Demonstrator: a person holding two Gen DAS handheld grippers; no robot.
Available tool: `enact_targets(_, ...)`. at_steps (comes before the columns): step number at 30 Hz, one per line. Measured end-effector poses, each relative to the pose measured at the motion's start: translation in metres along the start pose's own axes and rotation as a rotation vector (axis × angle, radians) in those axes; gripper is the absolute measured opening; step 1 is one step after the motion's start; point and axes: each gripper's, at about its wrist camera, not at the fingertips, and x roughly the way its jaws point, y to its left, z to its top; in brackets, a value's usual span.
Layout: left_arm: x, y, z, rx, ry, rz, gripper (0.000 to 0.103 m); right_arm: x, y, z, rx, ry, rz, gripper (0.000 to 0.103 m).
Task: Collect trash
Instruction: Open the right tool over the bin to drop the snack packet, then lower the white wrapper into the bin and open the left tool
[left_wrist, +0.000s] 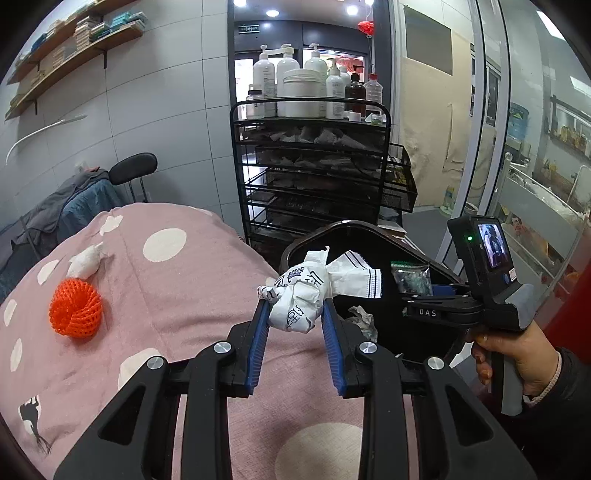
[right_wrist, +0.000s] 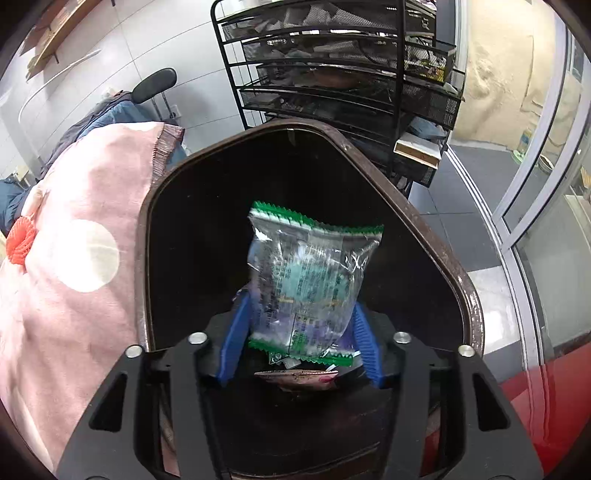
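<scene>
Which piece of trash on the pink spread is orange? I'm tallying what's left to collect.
The orange foam fruit net, a ribbed mesh ring lying on the pink polka-dot spread. The crumpled white tissue just beyond it is plain white.

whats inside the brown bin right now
Inside the brown bin: a crumpled tissue in the left view, and a pinkish wrapper low in the right view. The clear green-edged packet between the right gripper fingers covers much of the dark bottom.
</scene>
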Motion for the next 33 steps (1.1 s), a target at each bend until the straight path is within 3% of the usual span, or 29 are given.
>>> enact_targets(4,0.004,-0.008,0.002,0.025,0.005,-0.010,0.029,-0.002,0.000,-0.002,0.009,-0.013,0.006,0.069)
enact_targets(13,0.022,-0.025,0.011,0.062,0.036,-0.068,0.029,-0.033,0.001,-0.015,0.029,-0.079,0.029,0.071)
enact_targets(23,0.055,-0.049,0.025,0.097,0.103,-0.161,0.029,-0.063,-0.016,-0.033,0.082,-0.140,-0.006,0.077)
enact_targets(33,0.090,-0.072,0.034,0.131,0.180,-0.210,0.030,-0.068,-0.034,-0.052,0.129,-0.125,-0.023,0.078)
